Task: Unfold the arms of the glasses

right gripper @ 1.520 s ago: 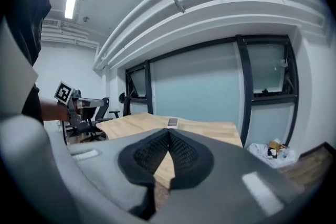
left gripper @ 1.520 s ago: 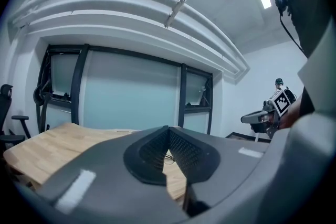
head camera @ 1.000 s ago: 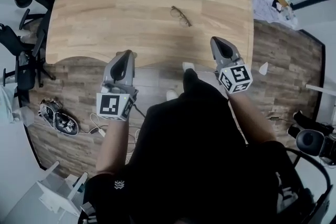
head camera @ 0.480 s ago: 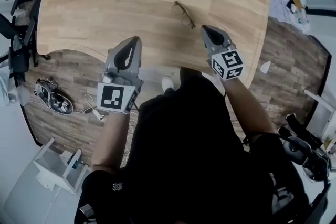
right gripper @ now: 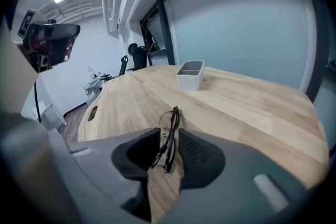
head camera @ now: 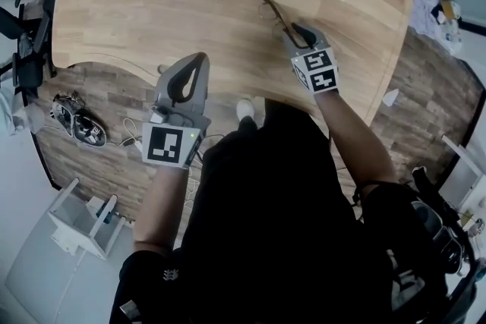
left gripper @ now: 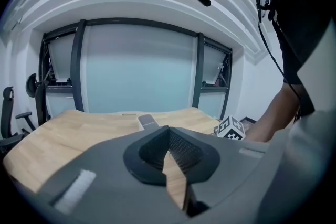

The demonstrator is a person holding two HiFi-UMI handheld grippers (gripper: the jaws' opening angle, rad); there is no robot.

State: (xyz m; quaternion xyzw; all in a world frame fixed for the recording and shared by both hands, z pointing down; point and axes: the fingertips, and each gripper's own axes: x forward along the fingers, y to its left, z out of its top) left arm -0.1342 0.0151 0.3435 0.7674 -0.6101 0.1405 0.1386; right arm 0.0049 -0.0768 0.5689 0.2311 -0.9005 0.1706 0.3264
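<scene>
Right gripper descended, jaws opening, glasses lengthwise between them.

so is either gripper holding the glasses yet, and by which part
Nothing is held yet. The right gripper has just been opening its jaws, which straddle the near end of the glasses without pressing; the left gripper is shut, empty.

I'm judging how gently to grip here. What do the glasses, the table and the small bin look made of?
Glasses: thin dark frame and arms, likely metal wire, though plastic can't be ruled out.
Table: pale matt wood look, plank strips and grain showing; solid or laminate unclear.
Bin: smooth pale grey walls, rounded corners, probably plastic.
</scene>
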